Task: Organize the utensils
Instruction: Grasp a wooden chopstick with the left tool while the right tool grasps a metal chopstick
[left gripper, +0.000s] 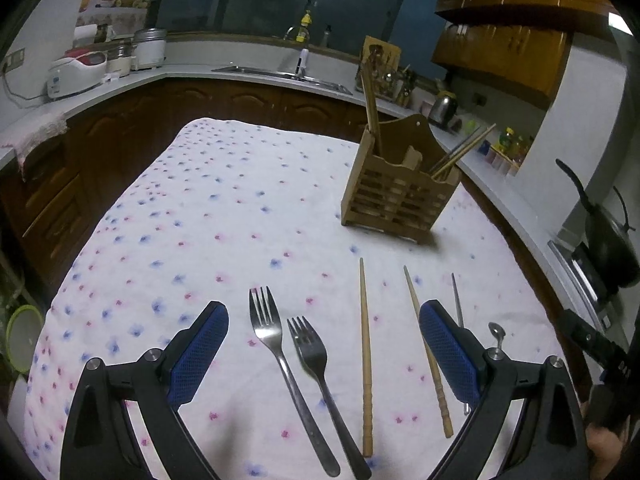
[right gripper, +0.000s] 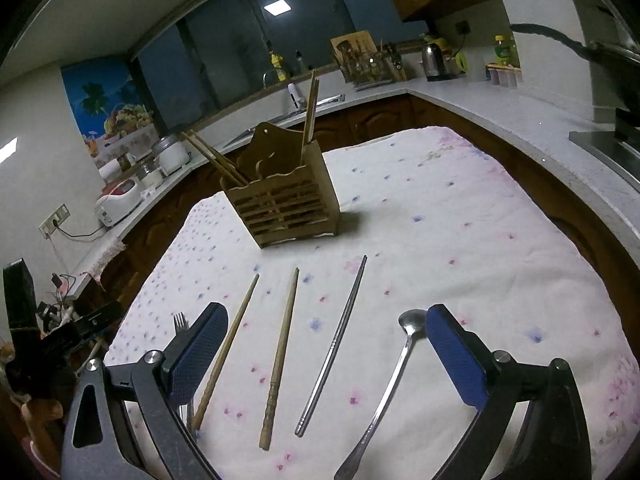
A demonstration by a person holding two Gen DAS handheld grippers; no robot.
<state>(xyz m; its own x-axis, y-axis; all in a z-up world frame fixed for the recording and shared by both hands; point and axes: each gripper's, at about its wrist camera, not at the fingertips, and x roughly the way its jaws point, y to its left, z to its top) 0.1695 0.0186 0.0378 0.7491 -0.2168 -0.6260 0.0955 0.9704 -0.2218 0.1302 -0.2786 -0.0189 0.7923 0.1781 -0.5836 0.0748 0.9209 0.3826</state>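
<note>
Utensils laid out in a row along the near edge of the table, on a white cloth dotted with pink and blue flowers. From the left: long fork, then shorter fork just beside it, tines pointing to the far edge. Next, two wooden chopsticks, apart, thin ends away. Further right, steel chopstick, then spoon nearest the right edge, bowl away.

Wooden utensil holder upright toward the far right part of the table in the left wrist view, slatted front, several chopsticks already standing in its compartments, some leaning outward.

Left gripper released, jaws spread wide over both forks and one wooden chopstick, grasping nothing. Right gripper likewise released, jaws wide over the wooden chopsticks, steel chopstick and spoon, grasping nothing; blue pads bare.

Kitchen counter wrapped around the far side and both sides of the table, with kettle.
</note>
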